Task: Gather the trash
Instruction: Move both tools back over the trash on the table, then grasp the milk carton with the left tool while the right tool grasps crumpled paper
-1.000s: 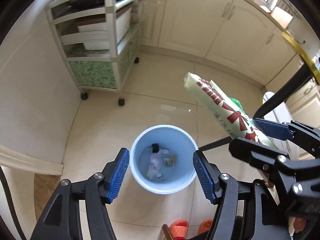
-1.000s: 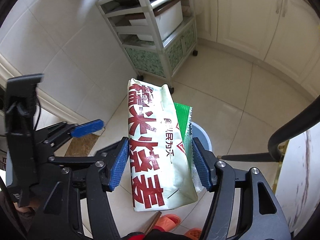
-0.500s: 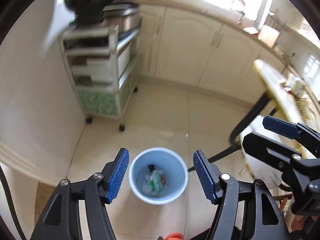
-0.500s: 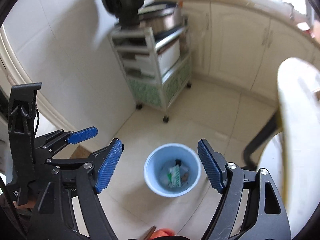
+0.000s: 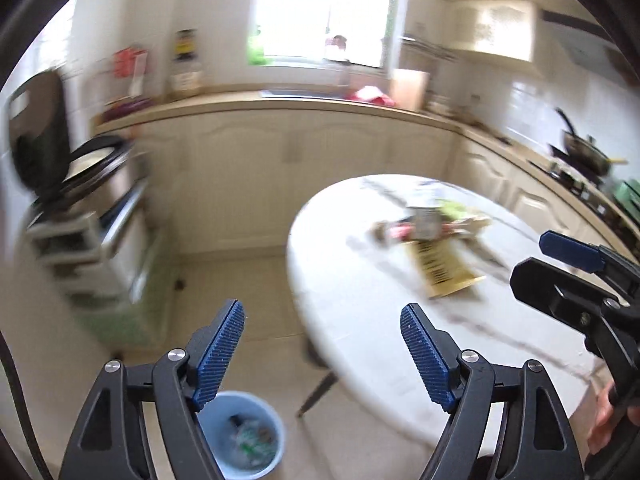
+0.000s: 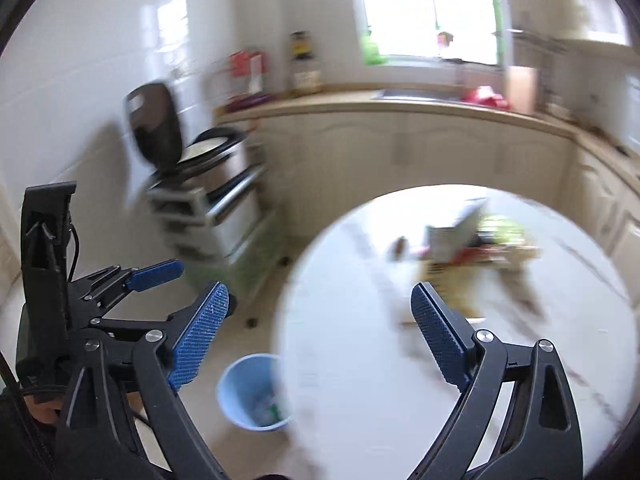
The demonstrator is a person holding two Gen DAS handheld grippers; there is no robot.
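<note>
A light blue bin (image 5: 244,440) (image 6: 256,392) stands on the floor below the table edge, with wrappers lying in it. A heap of trash (image 5: 432,224) (image 6: 476,240) lies on the round white table (image 5: 360,292) (image 6: 344,320), with a yellow packet (image 5: 444,272) nearest me. My left gripper (image 5: 322,354) hangs above the table's near left edge, jaws opening, nothing between them. My right gripper (image 6: 320,340) is over the table too, jaws opening and empty. Both views are blurred by motion.
A wheeled shelf cart (image 6: 216,216) (image 5: 92,248) with a cooker on top stands left against the wall. Cream cabinets (image 5: 288,172) and a worktop run along the back under a window. A pan (image 5: 580,148) sits on the stove at right.
The right gripper let go of the red-and-white bag, which is now out of sight. Both grippers rose from over the bin and tilted up toward the table. Both jaws have widened.
</note>
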